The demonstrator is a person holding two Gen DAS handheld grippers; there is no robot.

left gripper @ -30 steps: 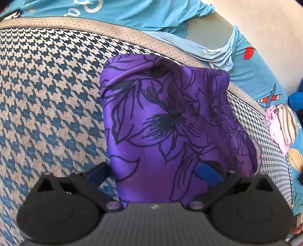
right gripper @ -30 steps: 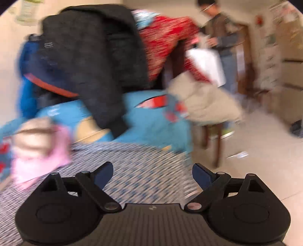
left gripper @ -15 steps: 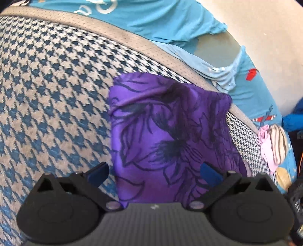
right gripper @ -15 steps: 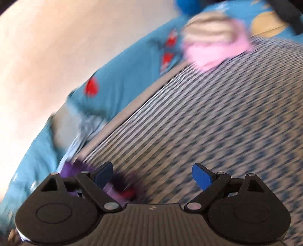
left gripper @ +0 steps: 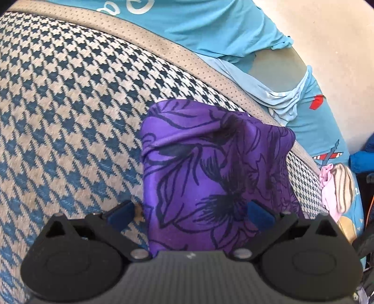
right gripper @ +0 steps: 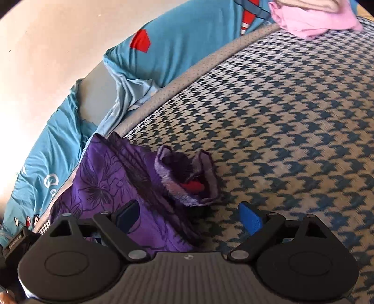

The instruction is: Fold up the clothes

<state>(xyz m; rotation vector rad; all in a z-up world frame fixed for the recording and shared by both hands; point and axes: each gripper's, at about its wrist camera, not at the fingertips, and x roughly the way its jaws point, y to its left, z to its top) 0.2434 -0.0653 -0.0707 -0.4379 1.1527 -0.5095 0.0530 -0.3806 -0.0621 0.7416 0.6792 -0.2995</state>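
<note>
While the left gripper [left gripper: 190,214] is hanging low over the purple cloth [left gripper: 210,187], its jaws are standing wide apart, released, with the cloth lying between the two blue pads [left gripper: 121,214] but not pinched. In the left wrist view the cloth, printed with dark flowers, is sitting rumpled on the houndstooth cushion [left gripper: 70,117], its far edge reaching the cushion's grey piping [left gripper: 163,46]. A blue sheet [left gripper: 210,23] is lying beyond the piping. A pink garment [left gripper: 332,194] is resting at the cushion's far right edge, well apart from the cloth.

In the right wrist view the right gripper [right gripper: 189,217] is also standing open and holding nothing. The purple cloth [right gripper: 112,187] is lying under its left finger, near the piping [right gripper: 187,77], and one pale-lined opening [right gripper: 187,177] of the cloth is gaping upward with something red showing inside. Bare cushion [right gripper: 292,128] is lying under the right finger. The pink garment [right gripper: 313,21] is sitting at the top edge, beside the blue sheet [right gripper: 175,39].
</note>
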